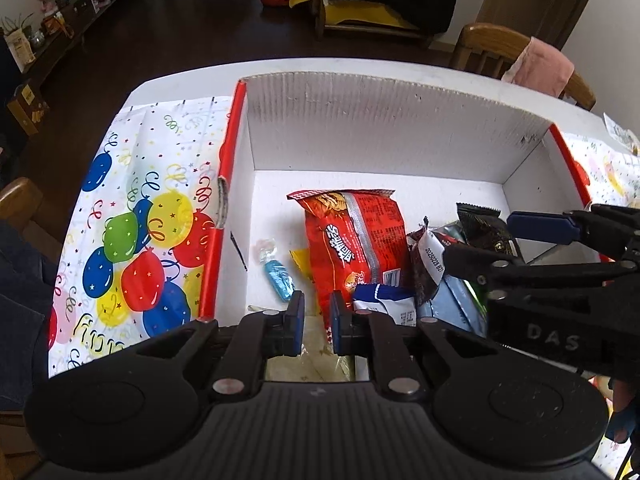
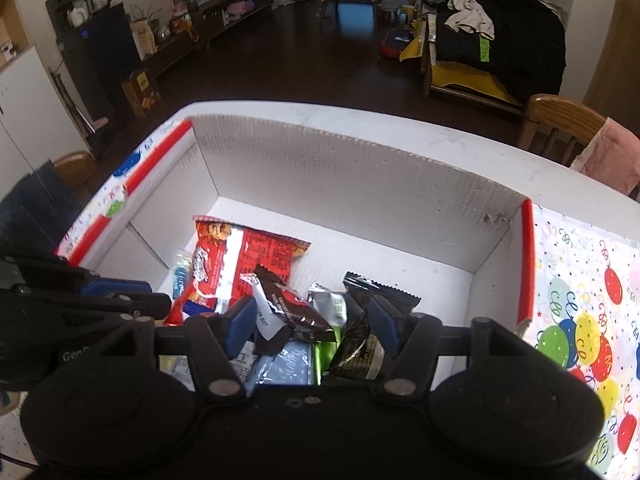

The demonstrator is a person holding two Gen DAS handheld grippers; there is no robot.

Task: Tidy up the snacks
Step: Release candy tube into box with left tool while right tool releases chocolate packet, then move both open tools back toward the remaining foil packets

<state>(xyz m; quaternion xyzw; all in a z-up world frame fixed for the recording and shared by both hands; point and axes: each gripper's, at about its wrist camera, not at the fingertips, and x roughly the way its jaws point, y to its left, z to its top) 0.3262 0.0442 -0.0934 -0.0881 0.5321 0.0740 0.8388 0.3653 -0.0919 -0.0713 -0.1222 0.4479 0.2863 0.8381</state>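
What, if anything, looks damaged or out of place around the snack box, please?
The box's left red rim is torn and crumpled partway along, and the far wall carries dark scuffs near its right corner. The snacks, such as the red packet, lie in a loose overlapping heap.

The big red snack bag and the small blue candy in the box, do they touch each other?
Apart. The left wrist view shows a strip of white box floor between the red snack bag and the blue candy.
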